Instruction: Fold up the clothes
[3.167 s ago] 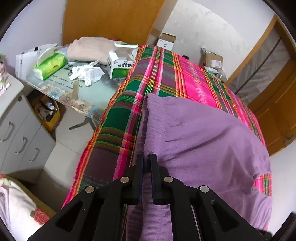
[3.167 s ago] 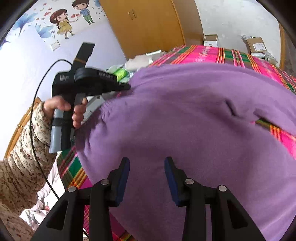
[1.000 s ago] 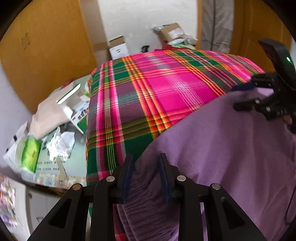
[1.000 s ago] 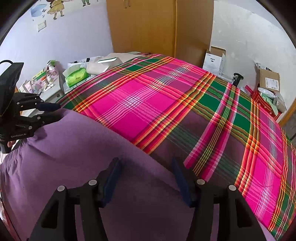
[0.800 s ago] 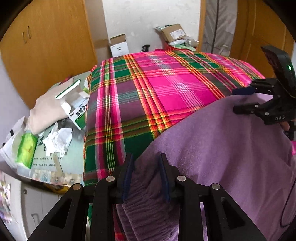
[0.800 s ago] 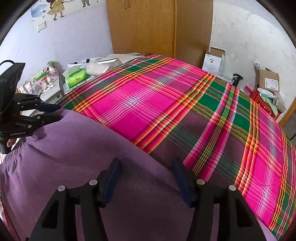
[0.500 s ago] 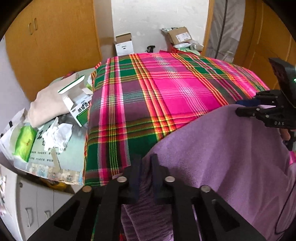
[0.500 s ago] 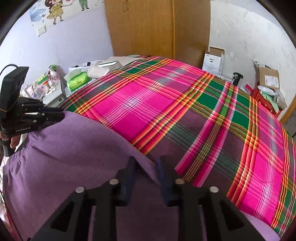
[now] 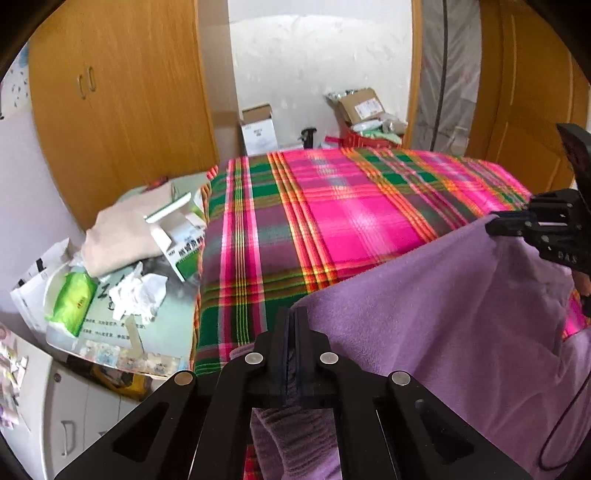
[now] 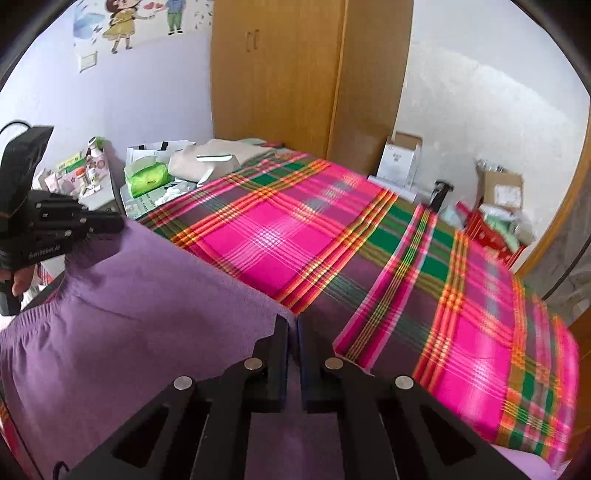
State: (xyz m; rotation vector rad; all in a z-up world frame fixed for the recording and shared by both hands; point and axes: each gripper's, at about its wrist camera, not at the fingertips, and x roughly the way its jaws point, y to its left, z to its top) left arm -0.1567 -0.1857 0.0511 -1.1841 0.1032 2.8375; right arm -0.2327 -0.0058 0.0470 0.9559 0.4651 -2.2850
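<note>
Tools (image 9: 293,332) (image 10: 293,339) pinch fuzzy purple garment (image 9: 443,314) edge.

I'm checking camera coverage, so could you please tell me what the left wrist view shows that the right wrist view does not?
Only the left wrist view shows the crumpled white tissue, the grey curtain and the right gripper from outside, its jaws closed on the purple garment.

Only the right wrist view shows the cartoon wall sticker and the left gripper from outside, clamped on the garment's other corner.

Both show the plaid bedspread, wooden wardrobe, green tissue pack and white cardboard box.
</note>
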